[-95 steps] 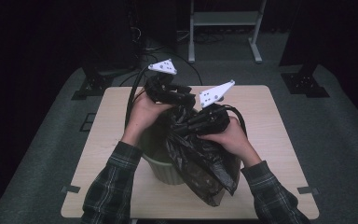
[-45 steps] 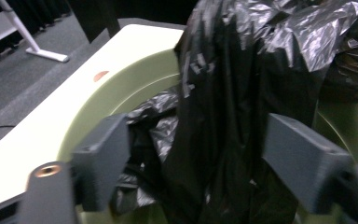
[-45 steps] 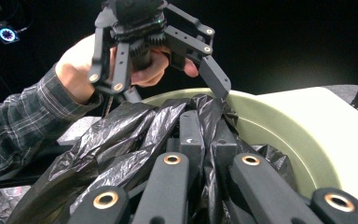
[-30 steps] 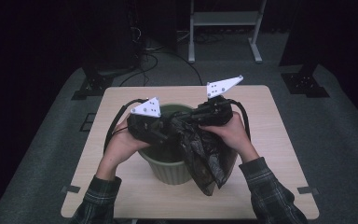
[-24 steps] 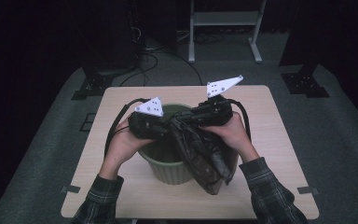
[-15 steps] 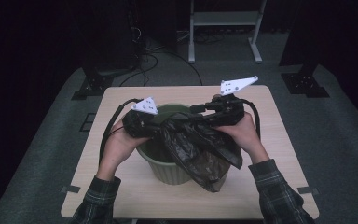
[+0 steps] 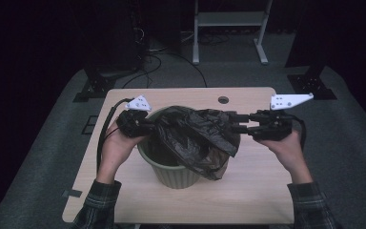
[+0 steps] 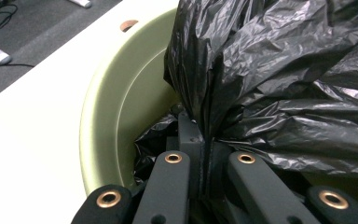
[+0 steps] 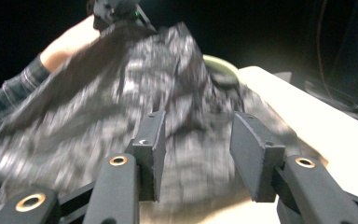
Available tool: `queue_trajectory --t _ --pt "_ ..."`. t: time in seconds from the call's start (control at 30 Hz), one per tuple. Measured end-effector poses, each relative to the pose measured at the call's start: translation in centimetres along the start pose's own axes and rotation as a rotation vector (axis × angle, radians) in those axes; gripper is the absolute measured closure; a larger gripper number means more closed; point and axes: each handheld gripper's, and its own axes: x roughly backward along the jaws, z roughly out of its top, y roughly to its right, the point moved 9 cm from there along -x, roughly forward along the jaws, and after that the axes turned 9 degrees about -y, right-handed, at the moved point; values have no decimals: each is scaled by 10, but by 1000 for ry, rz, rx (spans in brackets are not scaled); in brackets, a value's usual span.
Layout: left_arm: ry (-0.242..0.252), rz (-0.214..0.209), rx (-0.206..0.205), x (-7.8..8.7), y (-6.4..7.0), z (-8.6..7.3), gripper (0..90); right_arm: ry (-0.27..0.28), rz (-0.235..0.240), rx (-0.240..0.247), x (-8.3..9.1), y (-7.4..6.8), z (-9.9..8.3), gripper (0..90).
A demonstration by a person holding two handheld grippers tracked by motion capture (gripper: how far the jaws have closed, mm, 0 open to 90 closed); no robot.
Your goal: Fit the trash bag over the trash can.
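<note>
High view: pale wooden table [image 7: 248, 200] w/ green bin [image 7: 171, 172] at centre, black bin bag [image 7: 195, 136] draped over & partly inside it, hanging down the bin's front-right side. Left gripper [image 7: 148, 127] at the bin's left rim, held in person's left hand [image 7: 119, 148]; jaws pressed together on a fold of the bag. Right gripper [image 7: 235, 122] at the bag's right edge, just right of the bin, held level in right hand [image 7: 286, 143]; from above can't tell if it touches the bag. Left gripper view: left gripper [image 8: 204, 154] jaws closed tight, a pleat of bin bag [image 8: 284, 93] pinched between them; bin's [image 8: 107, 116] inner wall curves at left, bag bunched down inside, table [image 8: 32, 121] beyond. Right gripper view (blurred): right gripper [image 9: 200, 149] jaws spread wide, nothing between the pads; bin bag [image 9: 121, 102] stretched ahead of them, up to the left gripper [image 9: 116, 11] far off at top; bin's [image 9: 221, 65] rim peeks behind the bag, table [image 9: 307, 121] at right. Plaid sleeves [image 7: 95, 205] at bottom of high view.
</note>
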Motion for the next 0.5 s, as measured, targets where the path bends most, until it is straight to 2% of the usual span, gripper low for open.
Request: queue_trajectory --t 0.1,0.27,0.5 --pt "7 -2 9 0 0 1 883 1 -8 -14 9 -3 -14 552" --pt "6 3 18 0 -2 1 883 -14 -9 -23 11 -8 -30 552" --pt "-2 -6 16 -1 -1 1 881 -20 -19 -23 11 -10 -36 552"
